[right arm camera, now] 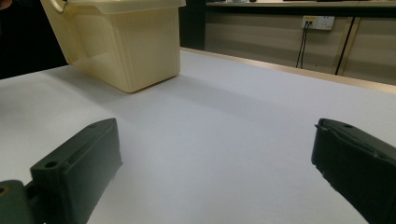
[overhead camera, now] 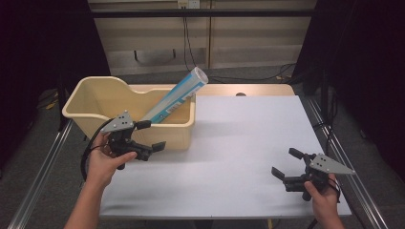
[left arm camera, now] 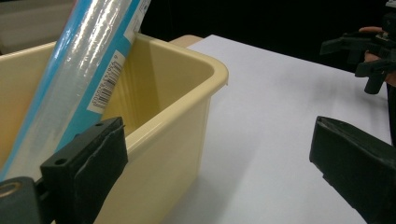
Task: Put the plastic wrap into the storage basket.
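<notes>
A cream plastic bin (overhead camera: 90, 102) stands at the back left of the white table. A long roll in blue and clear wrap (overhead camera: 179, 94) leans in it, its top end sticking out past the bin's far right corner. My left gripper (overhead camera: 152, 135) is at the bin's near right corner, open, with nothing between its jaws. In the left gripper view the roll (left arm camera: 79, 79) rises behind my left jaw, inside the bin (left arm camera: 187, 112). My right gripper (overhead camera: 285, 162) hovers low over the table's near right, open and holding nothing; it faces the bin (right arm camera: 126, 42).
The white table top (overhead camera: 239, 138) spreads between the two grippers. A wooden edge strip (overhead camera: 248, 89) runs along the back. Metal rails (overhead camera: 40, 176) flank the table. Cables (overhead camera: 188, 43) hang by the rear wall.
</notes>
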`<state>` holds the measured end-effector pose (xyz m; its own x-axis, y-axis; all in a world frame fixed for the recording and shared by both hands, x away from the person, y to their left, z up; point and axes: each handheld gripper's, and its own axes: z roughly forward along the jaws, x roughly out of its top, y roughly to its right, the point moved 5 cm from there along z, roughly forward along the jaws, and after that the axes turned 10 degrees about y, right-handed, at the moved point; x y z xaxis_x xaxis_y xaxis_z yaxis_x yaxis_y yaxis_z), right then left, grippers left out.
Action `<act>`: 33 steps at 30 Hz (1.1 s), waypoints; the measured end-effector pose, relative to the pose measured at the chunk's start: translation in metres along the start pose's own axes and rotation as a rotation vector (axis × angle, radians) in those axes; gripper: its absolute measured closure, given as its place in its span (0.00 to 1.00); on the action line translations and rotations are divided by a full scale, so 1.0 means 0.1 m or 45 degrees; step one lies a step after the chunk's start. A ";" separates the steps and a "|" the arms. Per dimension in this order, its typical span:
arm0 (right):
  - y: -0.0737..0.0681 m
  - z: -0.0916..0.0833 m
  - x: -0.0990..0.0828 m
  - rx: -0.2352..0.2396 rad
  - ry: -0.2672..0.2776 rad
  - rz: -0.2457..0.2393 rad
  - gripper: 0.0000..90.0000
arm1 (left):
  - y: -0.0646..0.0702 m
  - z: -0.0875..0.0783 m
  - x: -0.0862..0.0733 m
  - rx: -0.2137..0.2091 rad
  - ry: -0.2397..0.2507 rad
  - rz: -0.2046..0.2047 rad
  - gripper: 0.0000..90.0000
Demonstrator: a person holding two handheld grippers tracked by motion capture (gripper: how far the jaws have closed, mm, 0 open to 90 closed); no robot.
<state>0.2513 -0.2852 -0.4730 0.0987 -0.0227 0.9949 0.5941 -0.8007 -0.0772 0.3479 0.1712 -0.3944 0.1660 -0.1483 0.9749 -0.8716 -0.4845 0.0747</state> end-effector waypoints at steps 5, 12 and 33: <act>0.00 0.00 0.00 -0.001 -0.002 0.000 0.01 | 0.03 -0.07 -0.08 0.008 0.030 0.003 0.04; 0.00 0.00 0.00 0.000 -0.002 -0.002 0.01 | 0.05 -0.14 -0.27 0.041 0.046 -0.016 0.04; 0.00 -0.01 0.01 -0.004 0.001 -0.003 0.01 | 0.09 -0.30 -0.57 0.081 0.092 0.009 0.03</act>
<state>0.2503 -0.2853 -0.4723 0.0966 -0.0210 0.9951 0.5920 -0.8025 -0.0744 0.3169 0.2011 -0.4435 0.1242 -0.0901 0.9882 -0.8412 -0.5378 0.0567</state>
